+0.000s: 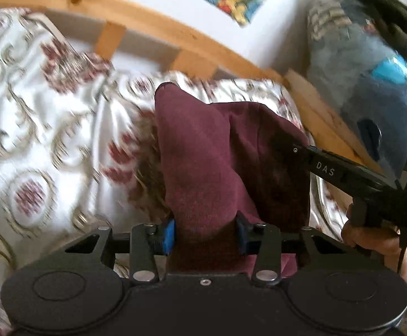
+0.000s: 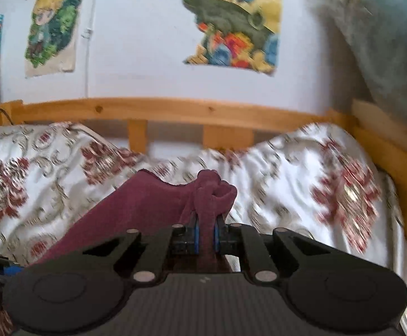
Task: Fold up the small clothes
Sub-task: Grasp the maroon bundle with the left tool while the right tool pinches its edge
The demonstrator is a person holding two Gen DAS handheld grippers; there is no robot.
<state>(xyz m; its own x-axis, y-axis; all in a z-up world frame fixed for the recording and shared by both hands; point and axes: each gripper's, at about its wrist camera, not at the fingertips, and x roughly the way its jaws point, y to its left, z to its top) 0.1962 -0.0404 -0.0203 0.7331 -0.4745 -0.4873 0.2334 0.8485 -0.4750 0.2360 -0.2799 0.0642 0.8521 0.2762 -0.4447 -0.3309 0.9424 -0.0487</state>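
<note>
A small maroon garment (image 1: 203, 151) hangs above the patterned bedspread (image 1: 35, 128), held between both grippers. My left gripper (image 1: 206, 232) has its blue pads set wide with a thick fold of the cloth between them. The right gripper (image 1: 287, 142) enters that view from the right, its tip buried in the garment's right side. In the right wrist view my right gripper (image 2: 206, 235) is shut on a bunched edge of the garment (image 2: 136, 204), which stretches down to the left. The views are blurred.
A wooden bed rail (image 2: 175, 112) runs along the far side, and a side rail (image 2: 393, 151) on the right. Posters (image 2: 231, 19) hang on the white wall. A pile of grey, blue and dark clothes (image 1: 365, 64) lies at the right.
</note>
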